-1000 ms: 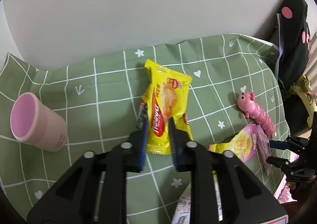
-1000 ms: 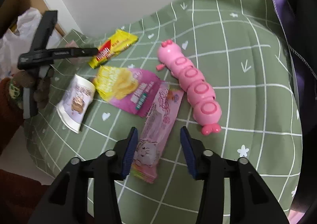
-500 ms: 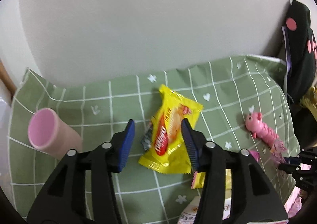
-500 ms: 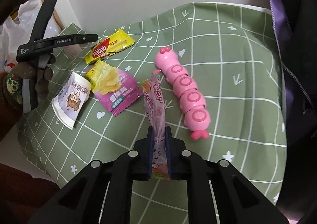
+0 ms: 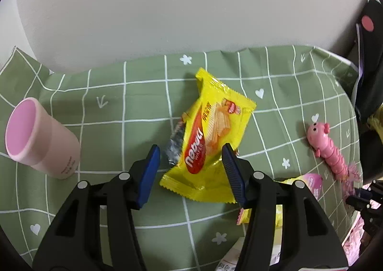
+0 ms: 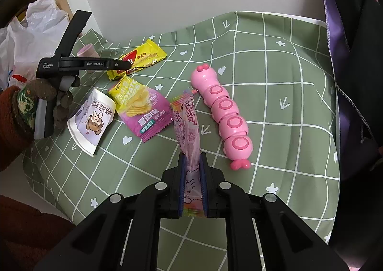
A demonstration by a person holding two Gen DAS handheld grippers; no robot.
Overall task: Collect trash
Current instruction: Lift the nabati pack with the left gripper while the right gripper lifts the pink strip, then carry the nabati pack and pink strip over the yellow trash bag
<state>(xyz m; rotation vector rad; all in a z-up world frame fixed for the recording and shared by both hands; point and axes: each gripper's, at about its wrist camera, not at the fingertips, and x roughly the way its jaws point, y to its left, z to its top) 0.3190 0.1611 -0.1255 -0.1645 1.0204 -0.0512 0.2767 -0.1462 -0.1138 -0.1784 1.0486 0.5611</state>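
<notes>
A yellow wafer wrapper (image 5: 210, 141) lies on the green checked cloth (image 5: 119, 108), with a small dark wrapper (image 5: 176, 145) beside it. My left gripper (image 5: 190, 165) is open, its blue fingers either side of the wrapper's near end. The wrapper also shows in the right wrist view (image 6: 141, 59). My right gripper (image 6: 193, 180) is shut on a long pink candy wrapper (image 6: 188, 125) and holds it lifted off the cloth. A purple chip bag (image 6: 141, 110) and a white pouch (image 6: 92, 120) lie to its left.
A pink cup (image 5: 36, 138) stands at the left of the cloth. A pink caterpillar toy (image 6: 225, 115) lies to the right of the candy wrapper. A white plastic bag (image 6: 31, 34) sits beyond the cloth's left edge. Dark fabric (image 6: 354, 55) hangs at the right.
My left gripper has opened and let go of the yellow wrapper, which now lies on the cloth. My right gripper has shut on the pink candy wrapper and lifted it.
</notes>
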